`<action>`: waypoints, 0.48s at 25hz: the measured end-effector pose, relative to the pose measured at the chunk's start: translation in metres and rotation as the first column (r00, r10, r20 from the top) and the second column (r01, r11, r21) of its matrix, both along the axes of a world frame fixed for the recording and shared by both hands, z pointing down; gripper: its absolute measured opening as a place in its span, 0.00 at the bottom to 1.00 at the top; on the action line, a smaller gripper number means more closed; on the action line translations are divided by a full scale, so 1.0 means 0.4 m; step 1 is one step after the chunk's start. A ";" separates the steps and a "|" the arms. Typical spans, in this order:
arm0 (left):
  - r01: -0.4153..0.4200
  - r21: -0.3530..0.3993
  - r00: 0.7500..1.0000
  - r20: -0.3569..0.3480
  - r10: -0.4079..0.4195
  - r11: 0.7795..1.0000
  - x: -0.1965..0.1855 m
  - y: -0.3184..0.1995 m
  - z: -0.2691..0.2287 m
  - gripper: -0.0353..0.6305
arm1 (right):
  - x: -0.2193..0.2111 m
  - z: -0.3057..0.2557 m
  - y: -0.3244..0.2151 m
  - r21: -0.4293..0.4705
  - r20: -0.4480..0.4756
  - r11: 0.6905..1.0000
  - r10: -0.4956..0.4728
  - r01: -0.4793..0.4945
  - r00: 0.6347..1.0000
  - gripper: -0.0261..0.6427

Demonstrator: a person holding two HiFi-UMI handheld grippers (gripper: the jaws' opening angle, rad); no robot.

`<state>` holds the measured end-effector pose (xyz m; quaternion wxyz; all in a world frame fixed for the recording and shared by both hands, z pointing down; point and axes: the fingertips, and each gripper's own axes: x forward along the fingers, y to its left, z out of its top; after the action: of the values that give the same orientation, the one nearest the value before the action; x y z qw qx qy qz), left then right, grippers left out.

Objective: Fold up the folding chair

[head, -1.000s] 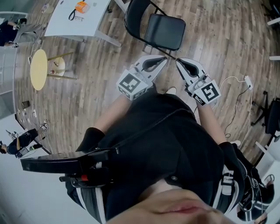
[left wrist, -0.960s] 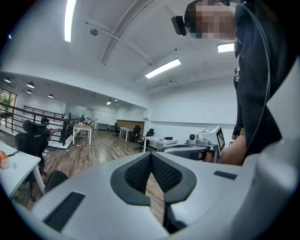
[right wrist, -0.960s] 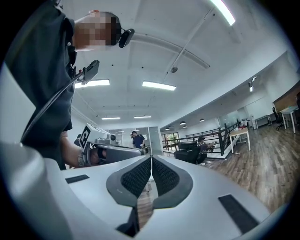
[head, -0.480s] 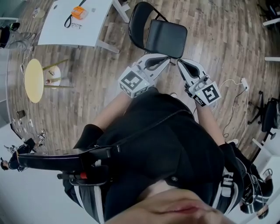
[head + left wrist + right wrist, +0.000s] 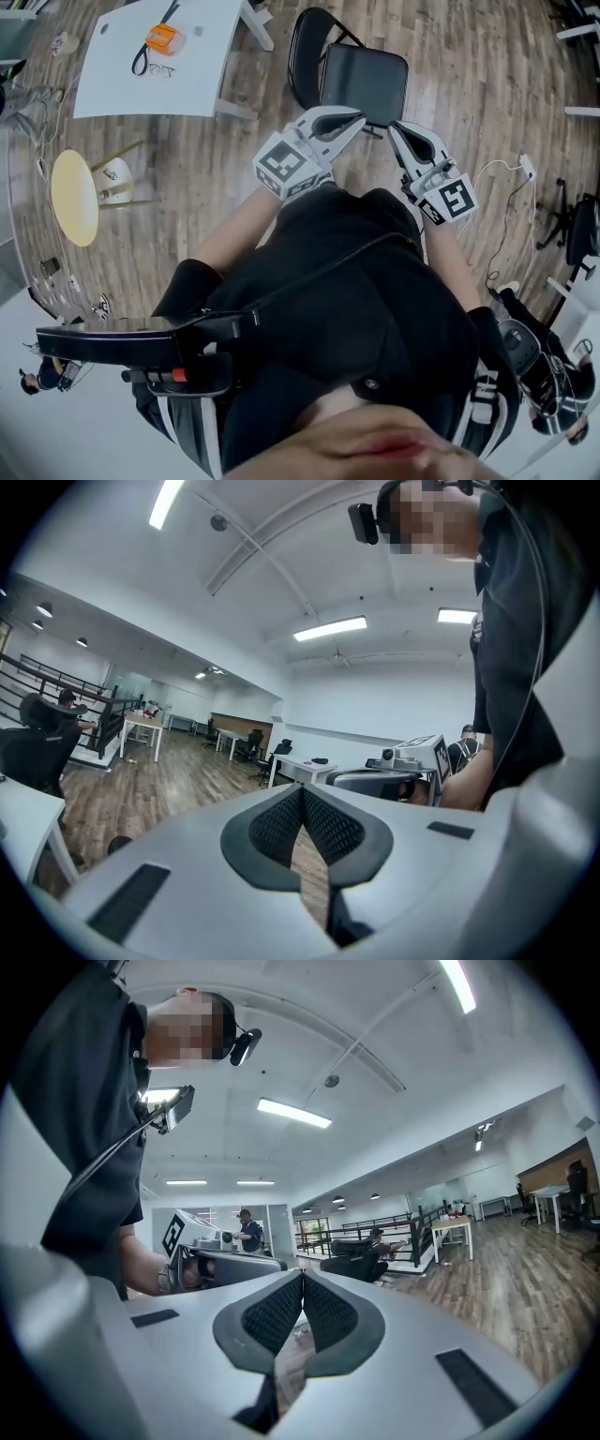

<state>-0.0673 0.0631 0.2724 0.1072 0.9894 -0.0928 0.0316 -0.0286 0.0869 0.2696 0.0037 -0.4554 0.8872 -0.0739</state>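
The black folding chair (image 5: 364,80) stands unfolded on the wood floor at the top middle of the head view, with its round backrest (image 5: 305,52) to the left. Both grippers are held level in front of me, and their tips reach the seat's near edge in the picture. My left gripper (image 5: 359,115) is shut with nothing between its jaws, which also meet in the left gripper view (image 5: 302,791). My right gripper (image 5: 393,127) is likewise shut and empty, as in its own view (image 5: 302,1275). The chair is in neither gripper view.
A white table (image 5: 192,70) with an orange object (image 5: 162,37) stands at the upper left. A yellow round stool (image 5: 73,197) is at the left. A white cable with a plug (image 5: 525,169) lies on the floor at the right, near black chair bases (image 5: 581,230).
I have stepped towards the chair with both grippers. The seat, earlier a little ahead of the tips, now lies right at them. The jaws have stayed shut.
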 end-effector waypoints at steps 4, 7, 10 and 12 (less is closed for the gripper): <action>-0.005 -0.005 1.000 0.002 0.005 1.000 0.001 -0.033 0.006 0.06 | 0.009 0.003 -0.028 -0.007 -0.003 1.000 0.018 -0.018 1.000 0.05; 0.001 -0.025 1.000 0.011 0.000 1.000 0.018 -0.053 0.028 0.06 | 0.034 0.018 -0.045 -0.016 -0.004 1.000 0.024 -0.024 1.000 0.05; 0.007 -0.040 1.000 0.017 -0.007 0.999 0.045 -0.071 0.049 0.06 | 0.067 0.037 -0.065 -0.023 -0.002 1.000 0.021 -0.021 1.000 0.05; 0.022 -0.042 1.000 0.019 -0.022 0.999 0.066 -0.087 0.054 0.06 | 0.090 0.044 -0.088 -0.025 0.001 1.000 0.010 -0.010 1.000 0.05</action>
<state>-0.0410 0.0282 0.2940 0.1277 0.9855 -0.1039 0.0415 0.0073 0.0519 0.2873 -0.0009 -0.4596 0.8840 -0.0853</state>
